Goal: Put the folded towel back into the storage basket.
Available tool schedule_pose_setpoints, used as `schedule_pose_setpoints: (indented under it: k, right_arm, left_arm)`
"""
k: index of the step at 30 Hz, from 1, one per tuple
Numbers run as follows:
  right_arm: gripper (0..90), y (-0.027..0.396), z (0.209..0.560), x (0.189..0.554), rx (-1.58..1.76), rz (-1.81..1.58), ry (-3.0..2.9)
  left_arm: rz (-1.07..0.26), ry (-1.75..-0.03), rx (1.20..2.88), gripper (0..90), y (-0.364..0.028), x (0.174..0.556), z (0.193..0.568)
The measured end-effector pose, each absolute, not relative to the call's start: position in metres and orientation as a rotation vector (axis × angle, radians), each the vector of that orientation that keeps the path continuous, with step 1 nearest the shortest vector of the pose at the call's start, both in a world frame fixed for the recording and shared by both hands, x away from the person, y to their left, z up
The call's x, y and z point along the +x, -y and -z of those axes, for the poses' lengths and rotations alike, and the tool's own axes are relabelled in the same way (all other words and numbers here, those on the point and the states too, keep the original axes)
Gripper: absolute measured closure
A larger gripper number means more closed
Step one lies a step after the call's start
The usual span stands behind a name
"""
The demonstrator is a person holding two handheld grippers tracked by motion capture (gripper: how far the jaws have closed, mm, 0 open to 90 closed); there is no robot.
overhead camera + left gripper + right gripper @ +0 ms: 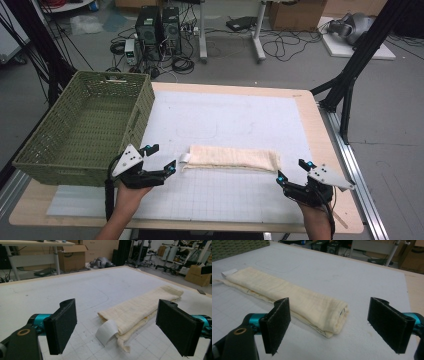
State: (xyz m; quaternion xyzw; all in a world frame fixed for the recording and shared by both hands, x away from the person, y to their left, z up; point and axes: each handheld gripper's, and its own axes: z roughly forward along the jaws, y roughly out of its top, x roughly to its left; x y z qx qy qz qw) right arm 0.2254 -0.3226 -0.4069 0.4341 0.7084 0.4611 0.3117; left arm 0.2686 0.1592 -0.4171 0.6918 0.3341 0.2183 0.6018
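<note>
High view: a folded cream cloth lies flat on the white gridded mat, lengthwise across the table, well apart from the green woven basket at the far left. The left gripper sits just beside the cloth's left end, where a white label sticks out; the right gripper sits just off the right end. Both have their jaws spread wide and hold nothing. The likely trouble from here is uneven lifting — if 1 end is caught and the other missed, the fold would sag open.

Left gripper view: the jaws stand wide apart with the cloth ahead and between them, not touched. The curled label and a loose corner of a lower layer lie nearest. I judge a shallow pinch could catch the label or that 1 stray layer alone, and the bundle would unroll as it rises.

Right gripper view: the jaws are again spread and empty, the rolled end of the cloth near the left pad rather than centred. Closing from here might nip only the top fold, or push the soft end along the mat — a thin bottom layer already pokes out beneath it.
</note>
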Motion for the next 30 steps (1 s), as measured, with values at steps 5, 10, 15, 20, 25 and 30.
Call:
schedule_pose_setpoints:
  k: [5, 10, 15, 20, 25, 30]
  right_arm:
    - [17.2, 0.3256, 0.4065, 0.2252, 1.167, -1.216, -1.853]
    - [17.2, 0.3268, 0.4069, 0.2237, 1.169, -1.202, -1.857]
    - [17.2, 0.3281, 0.4075, 0.2240, 1.175, -1.208, -1.851]
    - [17.2, 0.3290, 0.4073, 0.2244, 1.181, -1.208, -1.848]
    - [17.2, 0.3286, 0.4074, 0.2260, 1.182, -1.206, -1.852]
    - [17.2, 0.3288, 0.4082, 0.2272, 1.178, -1.202, -1.859]
  left_arm:
    - [-0.505, -0.774, 1.603, 17.6, -0.1592, 0.2676, 0.4170]
    - [-0.499, -0.774, 1.591, 17.5, -0.1601, 0.2689, 0.4166]
    - [-0.493, -0.778, 1.604, 17.4, -0.1600, 0.2696, 0.4175]
    - [-0.490, -0.785, 1.604, 17.4, -0.1606, 0.2682, 0.4176]
    - [-0.484, -0.790, 1.604, 17.4, -0.1604, 0.2677, 0.4174]
    - [-0.477, -0.787, 1.607, 17.4, -0.1583, 0.2678, 0.4162]
